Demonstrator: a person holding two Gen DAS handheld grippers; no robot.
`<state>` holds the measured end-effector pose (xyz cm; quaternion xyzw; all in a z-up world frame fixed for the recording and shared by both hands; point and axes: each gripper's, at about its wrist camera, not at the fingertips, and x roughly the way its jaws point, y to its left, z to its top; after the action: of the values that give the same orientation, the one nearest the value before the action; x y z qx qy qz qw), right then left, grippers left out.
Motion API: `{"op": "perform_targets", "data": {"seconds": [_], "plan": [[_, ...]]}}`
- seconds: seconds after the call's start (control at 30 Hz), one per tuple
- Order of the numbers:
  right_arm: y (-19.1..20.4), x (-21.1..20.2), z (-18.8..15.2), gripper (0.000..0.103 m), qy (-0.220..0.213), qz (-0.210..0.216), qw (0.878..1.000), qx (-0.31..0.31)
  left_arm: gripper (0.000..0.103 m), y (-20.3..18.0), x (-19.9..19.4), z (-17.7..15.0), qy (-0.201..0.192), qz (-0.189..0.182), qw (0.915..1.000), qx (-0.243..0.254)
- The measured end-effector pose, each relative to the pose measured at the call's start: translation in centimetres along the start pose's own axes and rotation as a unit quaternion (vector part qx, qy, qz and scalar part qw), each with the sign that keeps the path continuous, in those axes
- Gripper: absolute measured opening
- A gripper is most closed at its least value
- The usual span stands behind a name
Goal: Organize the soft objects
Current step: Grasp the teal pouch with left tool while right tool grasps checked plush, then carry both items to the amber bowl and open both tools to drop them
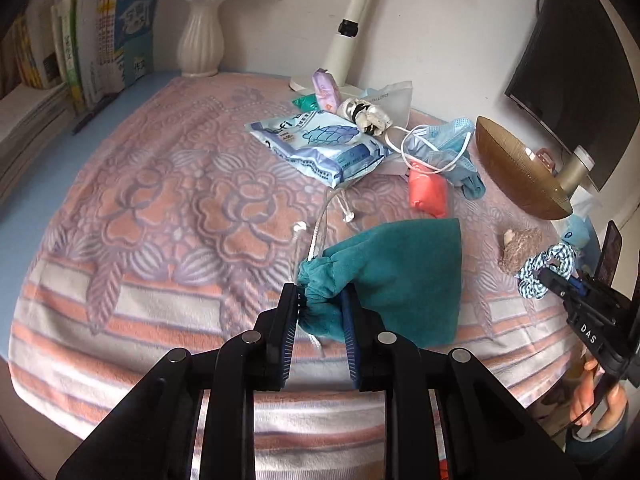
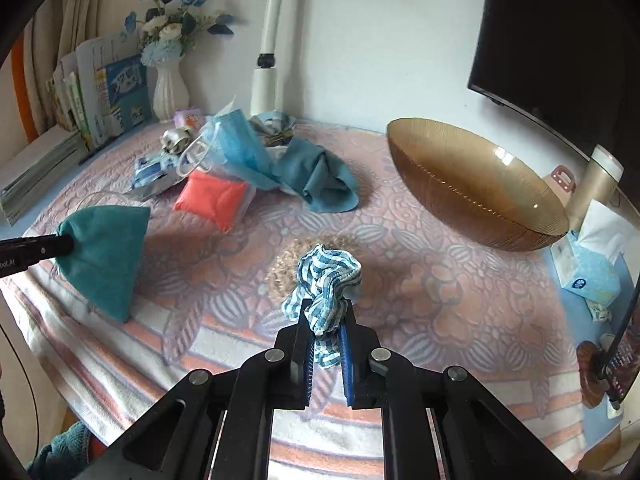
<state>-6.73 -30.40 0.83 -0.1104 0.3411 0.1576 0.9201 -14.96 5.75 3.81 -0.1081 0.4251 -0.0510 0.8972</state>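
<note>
Teal velvet pouch lies near on the flowered blanket, its gathered neck pinched by the left gripper. Right view: the right gripper clamps a blue-striped scrunchie, near centre.

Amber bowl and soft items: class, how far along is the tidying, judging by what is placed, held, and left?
Done: nothing; the amber bowl looks empty. In hand: left gripper shut on the teal pouch, right gripper shut on the striped scrunchie. Left: face mask, coral cushion, blue cloth, tissue pack.
</note>
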Motion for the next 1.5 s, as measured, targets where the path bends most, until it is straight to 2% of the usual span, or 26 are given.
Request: {"op": "perform_targets", "data": {"seconds": [0.03,0.1,0.13,0.17,0.2,0.27,0.33,0.43,0.47,0.5,0.57,0.63,0.7,0.8,0.87,0.9,0.93,0.97,1.0,1.03,1.07,1.1,1.13,1.3,1.4,1.5], "plan": [[0.5,0.0,-0.4,0.012,0.003,0.014,1.0,-0.005,0.029,0.2,0.0,-0.3,0.004,0.003,1.0,-0.006],[1.6,-0.3,-0.8,0.019,0.01,0.036,0.999,-0.013,0.037,0.0,0.5,-0.9,0.026,-0.001,0.9997,-0.003],[1.8,-0.4,-1.0,0.023,0.012,0.042,0.999,-0.013,0.05,-0.3,0.3,-1.3,0.035,-0.015,0.9992,0.013],[1.9,-0.6,-1.2,0.037,0.014,0.05,0.999,-0.01,0.062,-0.8,0.0,-1.8,0.044,-0.022,0.998,0.039],[1.7,-0.8,-1.5,0.061,0.018,0.059,0.998,-0.005,0.084,-1.5,-0.1,-2.2,0.055,-0.031,0.9958,0.066],[0.8,-1.2,-2.2,0.079,0.023,0.078,0.997,0.011,0.088,-2.6,-0.7,-3.3,0.072,-0.053,0.9897,0.112],[0.0,-1.6,-3.0,0.079,0.034,0.102,0.994,0.033,0.088,-2.8,-2.0,-4.0,0.069,-0.069,0.9854,0.139],[-2.1,-2.3,-3.7,0.082,0.044,0.14,0.985,0.09,0.092,-2.4,-3.6,-3.2,0.044,-0.061,0.9846,0.158],[-2.7,-2.4,-3.7,0.088,0.04,0.151,0.982,0.11,0.095,-2.3,-3.9,-2.5,0.029,-0.055,0.9846,0.164],[-3.2,-2.5,-3.5,0.096,0.033,0.16,0.978,0.128,0.103,-2.3,-4.0,-1.7,0.015,-0.051,0.984,0.17],[-3.6,-2.2,-3.0,0.103,0.028,0.173,0.974,0.146,0.103,-2.7,-3.4,0.1,0.0,-0.056,0.9803,0.19],[-3.0,-1.4,-2.1,0.103,0.036,0.177,0.974,0.139,0.103,-3.2,-1.8,1.6,0.005,-0.054,0.9748,0.217],[-1.7,-0.5,-1.5,0.103,0.048,0.171,0.978,0.113,0.103,-3.8,0.3,2.2,0.036,-0.059,0.9676,0.243],[0.2,1.4,-1.2,0.103,0.078,0.157,0.982,0.069,0.102,-4.7,3.5,2.1,0.091,-0.06,0.9569,0.269],[1.1,2.4,-1.2,0.102,0.081,0.131,0.987,0.045,0.097,-5.5,4.7,1.6,0.103,-0.056,0.9532,0.279],[1.4,3.0,-1.2,0.091,0.082,0.109,0.99,0.035,0.081,-5.6,5.1,1.4,0.108,-0.053,0.9526,0.28],[1.6,3.4,-1.2,0.079,0.082,0.096,0.992,0.028,0.075,-5.8,5.4,1.2,0.11,-0.051,0.9526,0.279],[1.6,3.6,-1.3,0.058,0.08,0.092,0.992,0.024,0.071,-5.8,5.7,1.0,0.108,-0.043,0.9534,0.278],[1.7,3.3,-1.3,0.041,0.066,0.078,0.995,0.017,0.049,-5.8,5.6,1.0,0.1,-0.039,0.9548,0.277],[1.8,3.1,-1.3,0.03,0.061,0.076,0.995,0.01,0.03,-5.8,5.3,1.1,0.09,-0.04,0.9563,0.275],[1.6,2.9,-1.2,0.018,0.056,0.082,0.995,0.011,0.026,-5.8,4.9,1.2,0.084,-0.043,0.9578,0.272],[1.4,2.7,-1.2,0.016,0.05,0.087,0.995,0.016,0.019,-5.8,4.6,1.4,0.085,-0.047,0.9599,0.263],[1.0,2.4,-1.1,0.014,0.042,0.089,0.995,0.02,0.018,-5.7,4.3,1.6,0.085,-0.052,0.9624,0.253],[-2.5,-0.4,0.2,0.014,-0.006,0.054,0.998,0.037,0.015,-7.7,1.6,3.5,0.045,-0.071,0.9675,0.238],[-6.4,-2.9,2.1,0.014,-0.039,0.023,0.996,0.074,0.015,-10.6,-0.4,6.5,0.004,-0.092,0.9675,0.235],[-11.8,-5.0,4.6,0.014,-0.077,-0.009,0.987,0.139,0.015,-15.2,-1.7,10.2,-0.039,-0.119,0.9648,0.231]]}}
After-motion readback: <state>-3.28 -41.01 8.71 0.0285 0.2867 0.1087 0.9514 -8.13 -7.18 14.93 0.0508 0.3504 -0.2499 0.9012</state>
